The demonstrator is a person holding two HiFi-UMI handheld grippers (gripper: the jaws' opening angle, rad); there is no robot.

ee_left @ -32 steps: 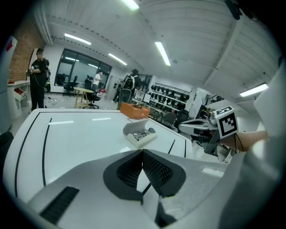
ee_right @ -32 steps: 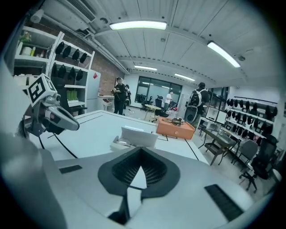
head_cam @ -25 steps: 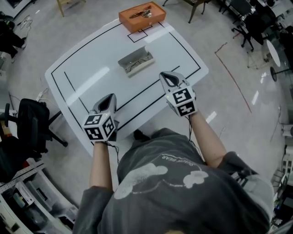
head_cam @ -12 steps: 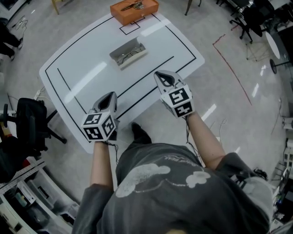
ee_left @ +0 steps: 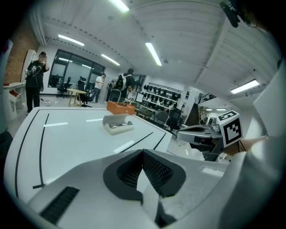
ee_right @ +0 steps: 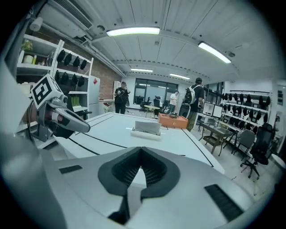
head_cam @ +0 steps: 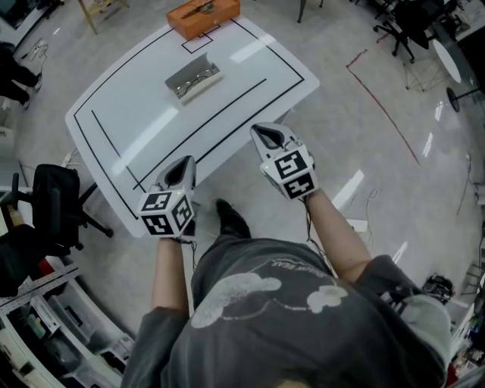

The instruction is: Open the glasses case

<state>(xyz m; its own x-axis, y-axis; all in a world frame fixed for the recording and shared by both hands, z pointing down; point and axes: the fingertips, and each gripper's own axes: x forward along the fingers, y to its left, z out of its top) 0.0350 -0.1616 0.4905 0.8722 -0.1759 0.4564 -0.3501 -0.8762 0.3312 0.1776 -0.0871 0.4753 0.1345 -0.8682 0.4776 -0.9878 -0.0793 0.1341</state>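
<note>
The grey glasses case [head_cam: 193,78] lies open on the far part of the white table [head_cam: 129,125], with glasses inside it. It also shows as a grey glasses case [ee_left: 118,124] in the left gripper view, and as a case [ee_right: 146,129] with its lid standing up in the right gripper view. My left gripper [head_cam: 183,162] hangs over the table's near corner, shut and empty, its jaws [ee_left: 142,152] meeting. My right gripper [head_cam: 266,131] is just off the near edge, shut with nothing held, jaws [ee_right: 141,150] together. Both are well short of the case.
An orange box [head_cam: 203,15] sits at the table's far edge behind the case. A black office chair [head_cam: 49,201] stands at the left, and shelving runs along the lower left. Several people stand far off in the room beyond the table.
Both grippers have drawn back from the table toward its near edge. The table and the open case now sit farther away and higher in the head view.
</note>
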